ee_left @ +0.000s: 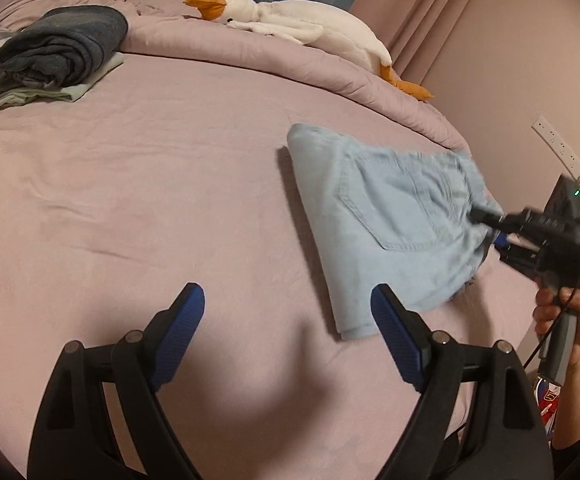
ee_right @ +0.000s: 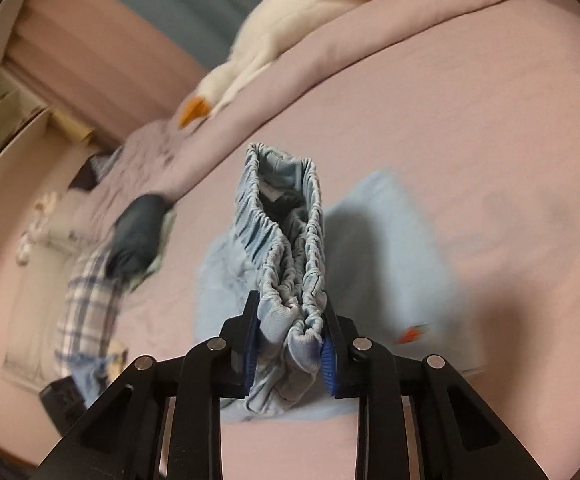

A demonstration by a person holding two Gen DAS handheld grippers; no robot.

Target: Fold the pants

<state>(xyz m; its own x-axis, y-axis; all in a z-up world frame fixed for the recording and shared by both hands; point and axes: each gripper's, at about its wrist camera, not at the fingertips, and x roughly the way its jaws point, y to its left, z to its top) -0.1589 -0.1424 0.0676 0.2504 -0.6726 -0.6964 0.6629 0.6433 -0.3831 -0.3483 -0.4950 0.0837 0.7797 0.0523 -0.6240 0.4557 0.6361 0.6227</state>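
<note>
Light blue pants (ee_left: 385, 216) lie folded on the pink bed, back pocket up. My right gripper (ee_left: 485, 226) is shut on their bunched elastic waistband (ee_right: 290, 264) and lifts that end off the sheet; in the right wrist view the gripper (ee_right: 290, 344) holds the gathered band between its blue pads. My left gripper (ee_left: 288, 296) is open and empty, just above the bed, its right finger (ee_left: 393, 320) beside the near corner of the pants.
A stack of folded clothes (ee_left: 58, 52) with a dark grey one on top sits at the far left. A white plush goose (ee_left: 301, 20) lies on the rolled duvet along the far edge. A wall with a power strip (ee_left: 557, 144) is on the right.
</note>
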